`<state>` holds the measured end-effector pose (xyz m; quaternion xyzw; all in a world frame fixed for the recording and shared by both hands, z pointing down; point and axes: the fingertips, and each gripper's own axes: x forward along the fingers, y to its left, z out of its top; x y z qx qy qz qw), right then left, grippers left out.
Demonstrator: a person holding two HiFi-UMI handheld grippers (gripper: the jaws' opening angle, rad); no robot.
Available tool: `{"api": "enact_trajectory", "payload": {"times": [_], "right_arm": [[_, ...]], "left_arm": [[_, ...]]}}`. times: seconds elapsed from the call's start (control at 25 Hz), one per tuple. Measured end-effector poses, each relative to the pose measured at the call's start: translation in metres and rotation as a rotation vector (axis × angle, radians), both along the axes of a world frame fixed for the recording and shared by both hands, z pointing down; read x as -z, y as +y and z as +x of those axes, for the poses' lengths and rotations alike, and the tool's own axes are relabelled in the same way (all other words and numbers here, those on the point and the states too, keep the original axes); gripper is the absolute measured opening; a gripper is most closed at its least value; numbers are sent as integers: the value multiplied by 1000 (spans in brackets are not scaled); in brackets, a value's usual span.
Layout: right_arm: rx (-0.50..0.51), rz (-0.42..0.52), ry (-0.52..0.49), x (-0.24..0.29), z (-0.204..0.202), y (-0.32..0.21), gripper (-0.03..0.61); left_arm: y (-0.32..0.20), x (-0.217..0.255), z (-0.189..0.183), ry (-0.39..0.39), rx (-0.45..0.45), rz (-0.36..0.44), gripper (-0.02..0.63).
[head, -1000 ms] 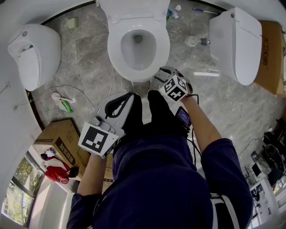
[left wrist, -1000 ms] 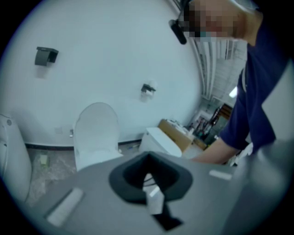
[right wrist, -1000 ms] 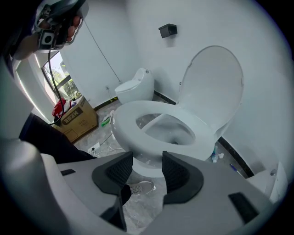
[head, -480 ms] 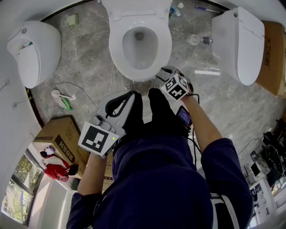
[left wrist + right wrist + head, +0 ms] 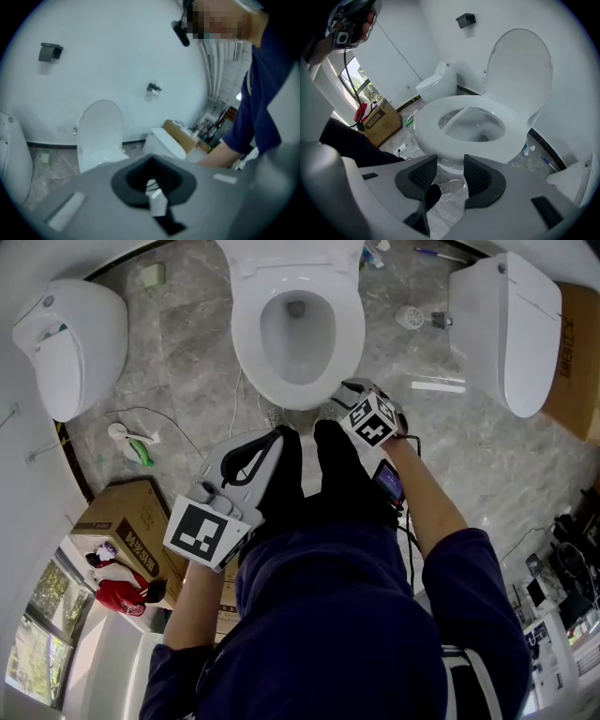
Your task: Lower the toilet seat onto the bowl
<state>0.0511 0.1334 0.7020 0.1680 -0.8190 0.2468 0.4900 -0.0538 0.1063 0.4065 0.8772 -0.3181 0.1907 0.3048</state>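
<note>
Head view steeply down; both tool views face toilet (image 5: 349, 334) (right nearer), shared by all.

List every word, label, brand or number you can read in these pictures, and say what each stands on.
No text can be read for certain.
Cardboard box at the head view's left: dark print, too blurred to read.
Cardboard box at the head view's right edge: sideways print, too small to read.
Left marker cube and right marker cube: black-and-white patterns, no words.
</note>
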Motion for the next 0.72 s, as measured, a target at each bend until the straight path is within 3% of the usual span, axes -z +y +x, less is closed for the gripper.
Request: {"api": "enact_trajectory", "payload": {"times": [0.4, 0.56, 0.72], "right_arm": [[-18, -44, 13, -19, 0, 8, 158], [-29, -59, 18, -28, -1, 11, 149], [-37, -73, 24, -37, 0, 13, 135]], "left_arm": [[2, -7, -7, -29, -10, -22, 3], [4, -9, -6, 1, 0, -22, 3], [6, -15, -10, -32, -20, -47, 3]]}}
